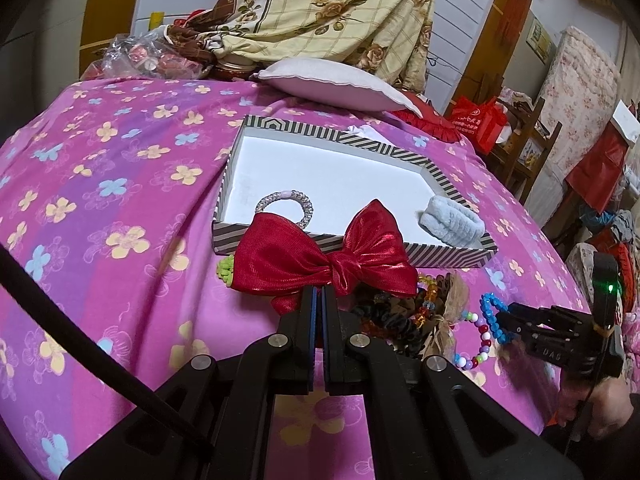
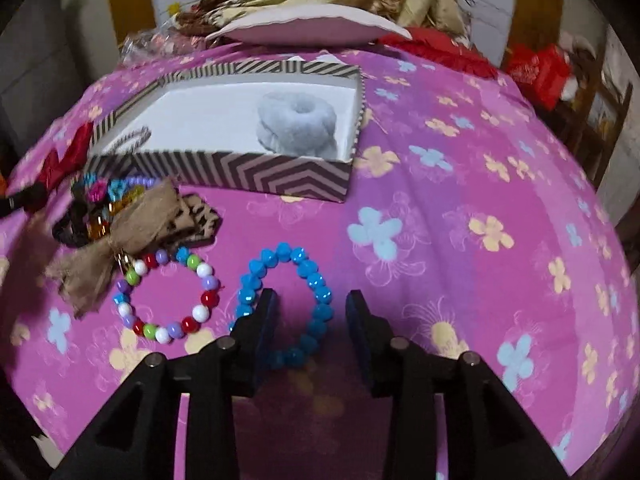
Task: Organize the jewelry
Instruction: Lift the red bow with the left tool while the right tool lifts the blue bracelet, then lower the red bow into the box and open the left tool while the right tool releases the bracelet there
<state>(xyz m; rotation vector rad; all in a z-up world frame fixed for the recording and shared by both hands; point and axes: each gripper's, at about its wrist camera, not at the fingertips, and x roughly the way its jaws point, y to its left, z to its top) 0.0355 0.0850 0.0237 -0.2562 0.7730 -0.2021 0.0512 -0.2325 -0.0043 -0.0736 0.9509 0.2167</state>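
Working from left to right, you have the left hand-held gripper [image 1: 320, 292] pinched fully closed on the lower edge of the red bow [image 1: 326, 256], which hangs in front of the near wall of the striped box [image 1: 448, 256] and is not yet inside it. Carry the bow over that wall before you let go, and set it on bare white floor between the silver beaded ring [image 1: 286, 208] at the left and the pale blue scrunchie [image 1: 450, 222] at the right corner, so that nothing gets buried.

Next along lies the loose heap of dark scrunchies and the burlap bow [image 2: 116, 244]; leave it alone for now. Just right of it sits the multicoloured bead bracelet [image 2: 168, 292], close beside the blue bead bracelet [image 2: 284, 304] on the pink flowered bedspread [image 2: 480, 280].

Your right hand-held gripper [image 2: 312, 320] stands part open and empty, jaws straddling the right half of the blue bracelet: the left finger [image 2: 264, 320] appears to sit inside the loop, though blur makes that uncertain. Lower until both pads flank one run of beads, then close squarely on it; a grip near the bead tops is likely to slip.
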